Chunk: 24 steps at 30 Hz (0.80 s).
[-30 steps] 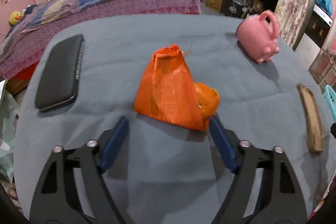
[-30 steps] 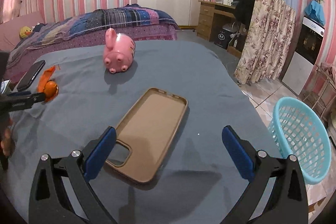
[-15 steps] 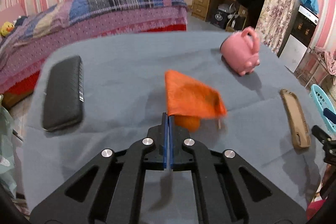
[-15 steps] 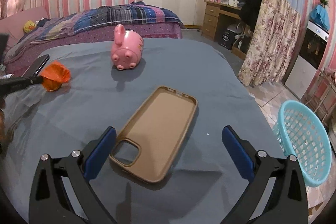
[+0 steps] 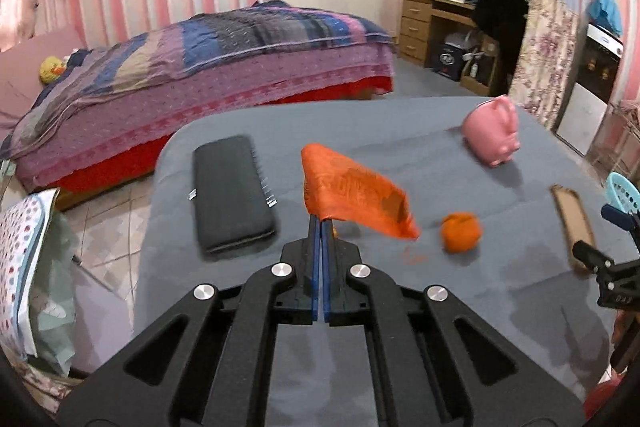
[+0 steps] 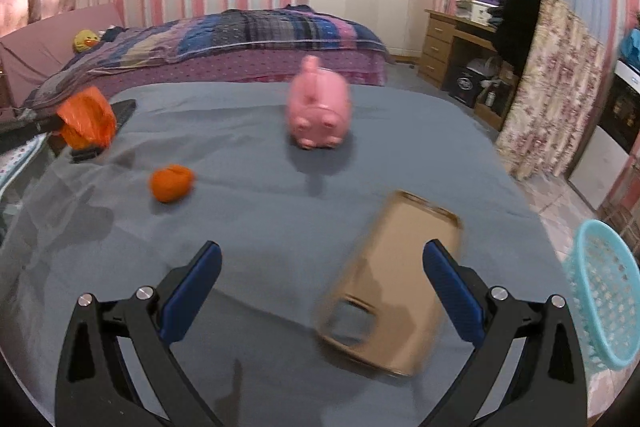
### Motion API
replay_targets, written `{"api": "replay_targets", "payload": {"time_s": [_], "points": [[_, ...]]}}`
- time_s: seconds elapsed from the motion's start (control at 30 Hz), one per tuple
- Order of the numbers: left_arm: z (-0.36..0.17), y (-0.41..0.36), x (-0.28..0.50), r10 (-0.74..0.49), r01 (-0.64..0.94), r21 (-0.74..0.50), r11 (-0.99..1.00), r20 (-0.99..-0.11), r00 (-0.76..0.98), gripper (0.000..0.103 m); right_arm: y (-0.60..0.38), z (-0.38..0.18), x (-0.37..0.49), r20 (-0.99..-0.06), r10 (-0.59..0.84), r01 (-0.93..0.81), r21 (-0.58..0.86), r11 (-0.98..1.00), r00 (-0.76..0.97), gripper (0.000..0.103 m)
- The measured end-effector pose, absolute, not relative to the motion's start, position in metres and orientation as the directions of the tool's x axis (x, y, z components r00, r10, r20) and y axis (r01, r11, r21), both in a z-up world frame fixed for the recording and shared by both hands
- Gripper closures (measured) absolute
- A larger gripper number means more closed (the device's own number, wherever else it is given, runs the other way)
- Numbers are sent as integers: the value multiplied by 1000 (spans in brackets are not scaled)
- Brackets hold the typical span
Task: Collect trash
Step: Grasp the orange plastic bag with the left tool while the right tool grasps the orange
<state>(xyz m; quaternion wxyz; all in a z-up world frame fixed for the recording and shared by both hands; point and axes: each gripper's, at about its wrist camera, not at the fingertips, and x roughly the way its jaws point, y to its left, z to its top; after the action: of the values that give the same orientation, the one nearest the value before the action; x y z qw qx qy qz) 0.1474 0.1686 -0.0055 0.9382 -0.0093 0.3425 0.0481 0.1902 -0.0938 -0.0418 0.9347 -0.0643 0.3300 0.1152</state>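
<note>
Left tongs (image 5: 321,227): pinched tight on an edge of the orange plastic bag (image 5: 354,197), now lifted off the grey table (image 5: 400,131); a second ago they stood wide around it.
Right tongs (image 6: 320,279): spread wide, gripping nothing, hovering above the tan phone case (image 6: 390,291) near the table's right edge.
Change: an orange ball (image 5: 460,231) that sat tucked against the bag half a second ago now lies alone, toward the table's left edge.
Meaning: probably one scrap is secured, one dropped and left to collect; the turquoise basket (image 6: 604,291) beyond the right edge looks like the destination.
Hard to tell: bag and case are motion-blurred; whether the ball is fruit or crumpled wrapper is unclear; the basket is cut off.
</note>
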Motion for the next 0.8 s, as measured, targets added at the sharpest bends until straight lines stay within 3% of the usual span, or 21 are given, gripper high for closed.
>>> {"api": "replay_targets", "payload": {"time_s": [0.37, 0.57, 0.63, 0.8], "points": [[-30, 235, 131, 160, -218, -5, 976, -667, 728, 103, 14, -62, 234, -698, 289, -423, -23, 906, 656, 7], [-40, 243, 130, 163, -240, -22, 971, -671, 723, 103, 37, -70, 246, -727, 312, -455, 0, 890, 611, 30], [-41, 244, 132, 163, -247, -32, 968, -669, 725, 103, 46, -72, 247, -736, 319, -488, -18, 873, 597, 58], [-37, 232, 136, 163, -243, -32, 969, -658, 735, 103, 42, -69, 239, -705, 322, -518, -75, 852, 632, 74]]}}
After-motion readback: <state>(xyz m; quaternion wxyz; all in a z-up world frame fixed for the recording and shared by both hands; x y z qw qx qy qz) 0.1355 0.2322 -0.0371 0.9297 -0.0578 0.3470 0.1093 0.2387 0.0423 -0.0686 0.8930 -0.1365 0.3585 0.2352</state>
